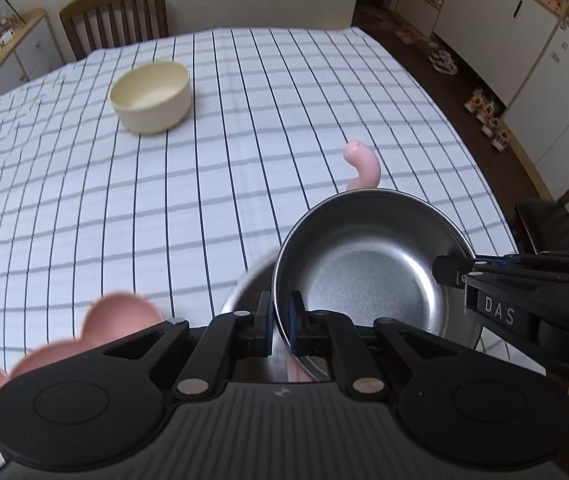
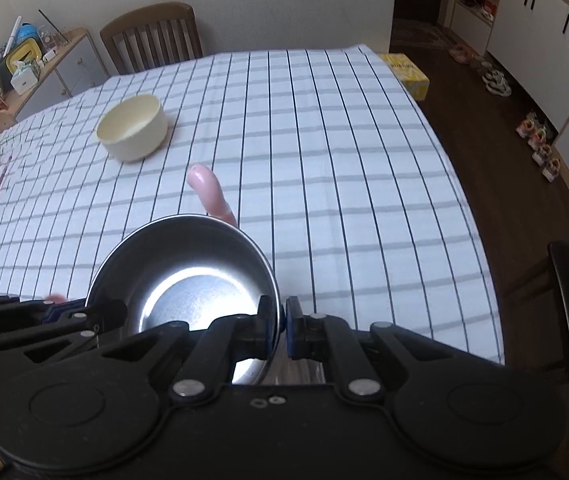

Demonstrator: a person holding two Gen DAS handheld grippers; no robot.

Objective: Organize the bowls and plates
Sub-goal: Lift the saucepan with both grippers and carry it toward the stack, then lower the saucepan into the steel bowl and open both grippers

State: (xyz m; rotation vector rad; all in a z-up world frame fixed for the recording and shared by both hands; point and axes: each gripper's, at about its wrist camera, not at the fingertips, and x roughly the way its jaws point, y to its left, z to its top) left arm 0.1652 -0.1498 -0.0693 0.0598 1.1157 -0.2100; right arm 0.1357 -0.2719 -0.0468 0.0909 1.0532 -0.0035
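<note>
A steel bowl [image 1: 368, 268] is held above the checked tablecloth [image 1: 204, 160] by both grippers. My left gripper [image 1: 282, 320] is shut on its near-left rim. My right gripper [image 2: 283, 326] is shut on its right rim; it also shows at the right of the left wrist view [image 1: 450, 270]. The same steel bowl [image 2: 188, 280] fills the lower middle of the right wrist view. A cream bowl [image 1: 150, 96] stands upright on the table farther back and to the left, also in the right wrist view [image 2: 132, 132].
A wooden chair [image 1: 116, 16] stands behind the table's far edge. A sideboard [image 2: 48, 76] with clutter is at the far left. A yellow box [image 2: 406, 74] sits off the table's far right corner. Cupboards and shoes [image 2: 540, 148] line the right side.
</note>
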